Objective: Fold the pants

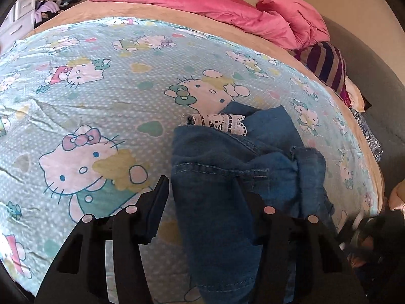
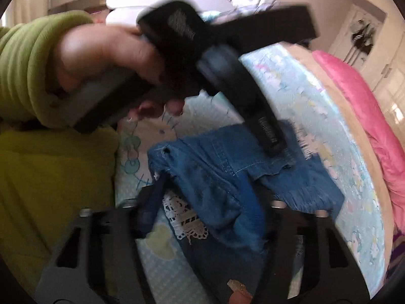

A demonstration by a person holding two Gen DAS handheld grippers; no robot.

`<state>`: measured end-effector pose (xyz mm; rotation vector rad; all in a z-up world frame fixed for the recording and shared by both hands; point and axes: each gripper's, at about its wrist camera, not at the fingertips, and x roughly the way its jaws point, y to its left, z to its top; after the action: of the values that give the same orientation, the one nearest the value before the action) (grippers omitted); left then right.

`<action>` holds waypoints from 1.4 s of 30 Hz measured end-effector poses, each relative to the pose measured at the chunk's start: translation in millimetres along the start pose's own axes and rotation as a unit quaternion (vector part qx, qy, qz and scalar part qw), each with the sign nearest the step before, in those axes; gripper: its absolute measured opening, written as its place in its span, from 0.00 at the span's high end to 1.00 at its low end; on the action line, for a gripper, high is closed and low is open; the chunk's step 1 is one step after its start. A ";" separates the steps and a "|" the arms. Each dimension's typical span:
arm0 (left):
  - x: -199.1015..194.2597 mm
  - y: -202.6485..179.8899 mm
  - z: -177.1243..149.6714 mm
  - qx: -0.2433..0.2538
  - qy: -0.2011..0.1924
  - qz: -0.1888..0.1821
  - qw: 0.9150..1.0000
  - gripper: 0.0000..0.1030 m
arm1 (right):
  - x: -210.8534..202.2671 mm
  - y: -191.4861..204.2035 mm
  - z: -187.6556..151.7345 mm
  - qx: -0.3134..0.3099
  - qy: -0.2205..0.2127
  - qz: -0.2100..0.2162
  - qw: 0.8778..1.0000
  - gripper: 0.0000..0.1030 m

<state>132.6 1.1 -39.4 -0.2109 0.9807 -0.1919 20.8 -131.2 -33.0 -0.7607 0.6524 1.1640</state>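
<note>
Barely begun: jeans (image 1: 227,172) bunched unfolded on bedsheet (image 1: 101,96), left gripper (image 1: 202,195) and right gripper (image 2: 205,202) both spread wide around denim, nothing pinched yet.

Pants (image 1: 222,177) hide the left gripper's (image 1: 205,197) right finger.

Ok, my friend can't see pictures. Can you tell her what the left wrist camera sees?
Crumpled blue denim pants with a white lace trim lie on a Hello Kitty bed sheet, between the open black fingers of the left gripper. Pink bedding is piled at the far end.
</note>
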 end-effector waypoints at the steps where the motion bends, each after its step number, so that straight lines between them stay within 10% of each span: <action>1: 0.8 0.9 -0.1 -0.001 0.001 -0.003 1.000 0.50 | -5.1 4.5 -1.0 -0.010 -0.001 0.009 1.000 0.89; 10: 2.3 10.1 -6.3 -0.027 -0.005 -0.019 0.999 0.42 | -5.1 13.3 -24.3 0.029 0.007 0.021 0.999 0.91; 26: -45.6 -12.1 -9.9 0.003 -0.051 0.009 0.999 0.22 | -111.3 -45.2 -34.5 0.190 -0.120 -0.035 0.974 0.27; 42: -60.8 -19.2 -18.3 0.012 -0.061 0.027 0.998 0.21 | -101.5 -95.8 -64.9 0.336 -0.107 -0.101 0.930 0.18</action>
<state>83.0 -3.5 4.5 -0.1726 0.8605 -0.1390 81.2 -259.7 26.3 -0.1089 0.7111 0.7430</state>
